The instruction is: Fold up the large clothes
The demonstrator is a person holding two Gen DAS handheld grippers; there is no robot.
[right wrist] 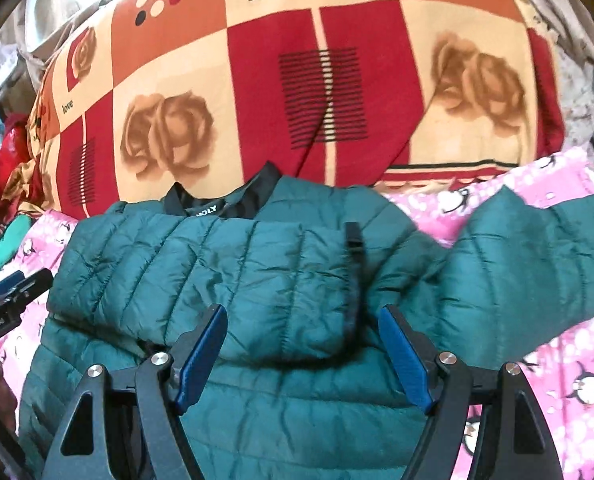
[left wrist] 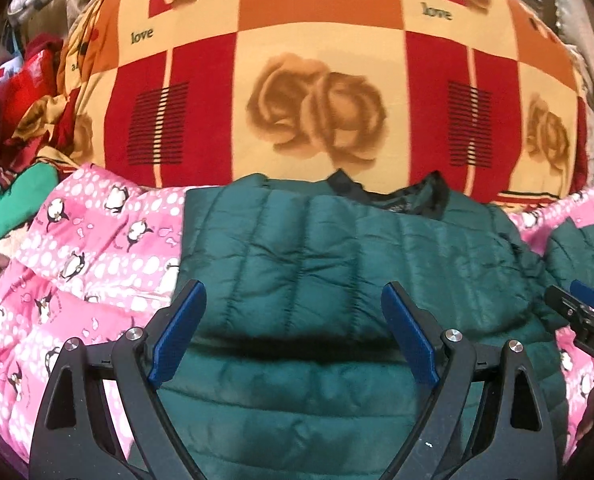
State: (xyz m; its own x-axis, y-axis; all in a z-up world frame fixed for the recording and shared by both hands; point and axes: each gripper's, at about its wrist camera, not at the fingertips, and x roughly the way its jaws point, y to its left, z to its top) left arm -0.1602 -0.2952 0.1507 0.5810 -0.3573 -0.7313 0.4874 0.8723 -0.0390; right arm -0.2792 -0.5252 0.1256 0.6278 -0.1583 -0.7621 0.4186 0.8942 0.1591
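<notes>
Far off I see the checked rose blanket printed "love"; nearer, the pink penguin quilt carries my green puffer jacket, its collar label unreadable. My left gripper and right gripper gape above it, empty.

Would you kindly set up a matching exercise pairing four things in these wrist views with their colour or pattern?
Things:
1. quilted jacket
2. jacket collar
3. blanket under the jacket
4. big quilt behind the jacket

Descriptions:
A. pink with penguins
B. red, orange and cream squares with roses
C. black
D. dark green

Pairs: 1-D, 2-C, 3-A, 4-B
</notes>
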